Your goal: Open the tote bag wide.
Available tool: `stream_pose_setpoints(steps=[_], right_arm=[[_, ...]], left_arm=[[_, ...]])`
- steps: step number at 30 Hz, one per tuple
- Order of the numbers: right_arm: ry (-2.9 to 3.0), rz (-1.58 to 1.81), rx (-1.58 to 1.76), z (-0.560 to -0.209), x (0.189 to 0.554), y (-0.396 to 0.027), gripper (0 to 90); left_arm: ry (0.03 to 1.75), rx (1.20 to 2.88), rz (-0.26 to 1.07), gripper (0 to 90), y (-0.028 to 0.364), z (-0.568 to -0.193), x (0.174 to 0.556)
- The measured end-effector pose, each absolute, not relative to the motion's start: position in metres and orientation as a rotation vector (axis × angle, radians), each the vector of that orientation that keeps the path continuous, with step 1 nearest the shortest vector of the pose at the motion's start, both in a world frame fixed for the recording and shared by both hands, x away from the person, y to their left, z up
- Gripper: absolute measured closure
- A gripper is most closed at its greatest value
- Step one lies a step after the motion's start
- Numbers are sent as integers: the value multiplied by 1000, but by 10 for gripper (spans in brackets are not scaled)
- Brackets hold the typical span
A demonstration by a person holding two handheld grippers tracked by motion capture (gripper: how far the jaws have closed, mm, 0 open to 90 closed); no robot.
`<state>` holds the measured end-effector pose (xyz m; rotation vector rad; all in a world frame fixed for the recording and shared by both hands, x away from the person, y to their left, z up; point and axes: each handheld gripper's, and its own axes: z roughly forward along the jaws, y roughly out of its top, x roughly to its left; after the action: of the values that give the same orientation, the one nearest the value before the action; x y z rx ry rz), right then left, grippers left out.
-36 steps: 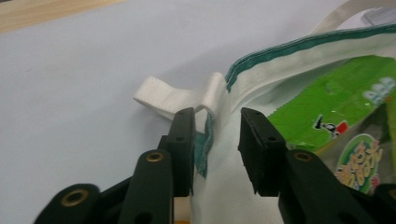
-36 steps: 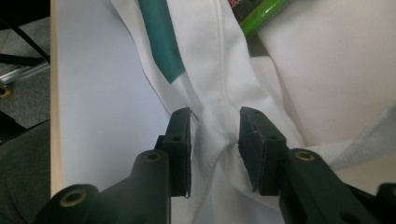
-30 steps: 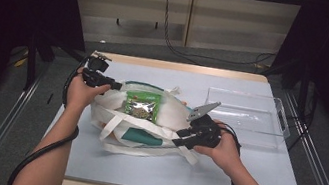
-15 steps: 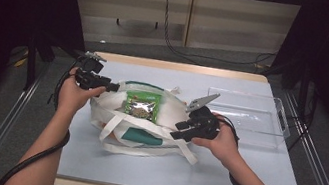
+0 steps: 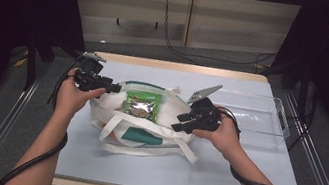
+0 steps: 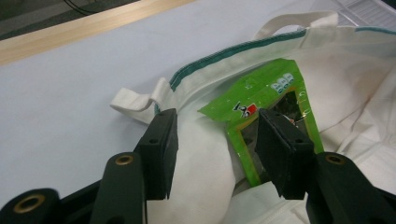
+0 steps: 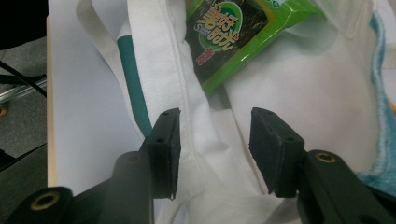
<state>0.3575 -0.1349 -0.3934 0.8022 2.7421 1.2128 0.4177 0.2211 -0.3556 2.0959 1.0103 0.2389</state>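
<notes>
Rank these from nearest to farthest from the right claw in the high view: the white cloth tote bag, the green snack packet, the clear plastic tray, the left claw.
From the right claw:
1. White cloth tote bag with green trim, directly at its tips.
2. Green snack packet, in the bag's mouth, to its left.
3. Left claw at the bag's far left end, and clear plastic tray on the right; too close to call.

Matt white cloth bag (image 5: 146, 130) holds a glossy plastic packet (image 5: 141, 105)
</notes>
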Motion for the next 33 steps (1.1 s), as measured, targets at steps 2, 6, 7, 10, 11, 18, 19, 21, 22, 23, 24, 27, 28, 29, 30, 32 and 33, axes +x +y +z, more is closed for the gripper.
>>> stream_pose_setpoints(steps=[2, 6, 7, 10, 11, 18, 19, 21, 22, 23, 24, 27, 28, 29, 30, 32, 33], right_arm=[[2733, 1217, 808, -392, 359, -136, 527], [2728, 1232, 832, -390, 363, -136, 528], [2720, 1229, 833, -389, 364, -136, 528], [2714, 1246, 835, -385, 366, -134, 528], [2711, 1244, 837, -384, 367, -133, 527], [2707, 1243, 827, -378, 372, -123, 528], [2708, 1248, 822, -377, 373, -122, 530], [2700, 1236, 816, -375, 375, -121, 530], [2698, 1239, 825, -374, 376, -121, 530], [2699, 1234, 816, -373, 377, -121, 530], [2689, 1220, 819, -372, 378, -120, 530], [2679, 1224, 817, -369, 381, -118, 530], [2672, 1228, 816, -368, 382, -117, 530], [2673, 1228, 812, -367, 383, -116, 529], [2671, 1218, 815, -367, 384, -116, 529], [2670, 1198, 799, -365, 386, -115, 529], [2668, 1199, 809, -365, 386, -114, 529]], left_arm=[[1000, 2100, 235, 490, 220, -356, 416], [981, 2106, 230, 489, 217, -356, 413], [978, 2108, 230, 489, 216, -356, 412], [956, 2111, 223, 485, 214, -356, 408], [936, 2137, 223, 483, 215, -356, 408], [935, 2137, 192, 477, 212, -364, 405], [930, 2140, 190, 477, 212, -364, 405], [913, 2154, 192, 473, 211, -364, 404], [917, 2147, 186, 471, 210, -365, 403], [913, 2154, 187, 468, 210, -365, 402], [910, 2148, 180, 468, 209, -365, 401], [900, 2145, 179, 465, 209, -365, 398], [898, 2148, 179, 463, 209, -365, 398], [895, 2144, 169, 461, 208, -365, 397], [893, 2142, 171, 460, 208, -365, 396], [885, 2142, 169, 454, 207, -366, 394], [885, 2143, 167, 450, 206, -366, 393]])
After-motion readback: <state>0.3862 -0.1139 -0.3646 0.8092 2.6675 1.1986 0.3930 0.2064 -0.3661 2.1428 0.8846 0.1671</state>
